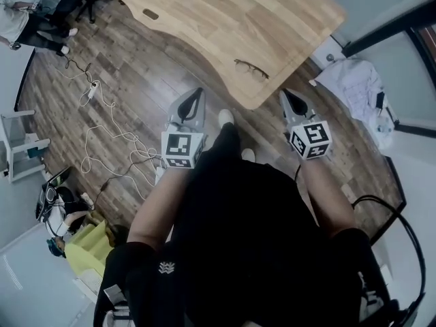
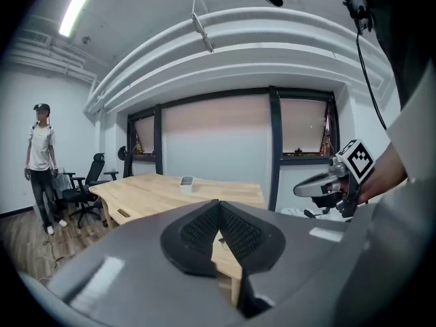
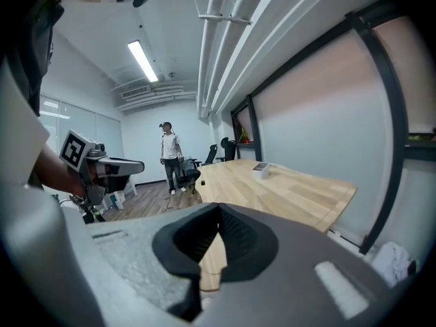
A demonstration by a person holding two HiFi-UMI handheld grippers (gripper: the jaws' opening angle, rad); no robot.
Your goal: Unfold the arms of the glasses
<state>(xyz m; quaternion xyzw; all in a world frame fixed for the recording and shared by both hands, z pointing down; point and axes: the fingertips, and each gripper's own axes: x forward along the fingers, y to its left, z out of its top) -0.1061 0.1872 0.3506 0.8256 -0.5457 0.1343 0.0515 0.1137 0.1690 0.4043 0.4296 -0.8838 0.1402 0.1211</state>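
The dark-framed glasses (image 1: pixel 251 69) lie on the light wooden table (image 1: pixel 204 19), close to its near edge; I cannot tell whether their arms are folded. Both grippers hang in the air short of that edge, over the floor. My left gripper (image 1: pixel 198 92) is down and left of the glasses, my right gripper (image 1: pixel 286 94) down and right of them. Each is shut with nothing between its pads. In the left gripper view the black pads (image 2: pixel 235 231) meet in a point; the right gripper view shows its pads (image 3: pixel 235 234) the same way.
A small white box (image 2: pixel 186 181) stands far back on the table. A person (image 3: pixel 168 152) stands by office chairs (image 2: pixel 85 191) beyond the table's left end. White cables (image 1: pixel 109 138) trail over the wood floor at left. A white cloth bundle (image 1: pixel 354 87) lies at right.
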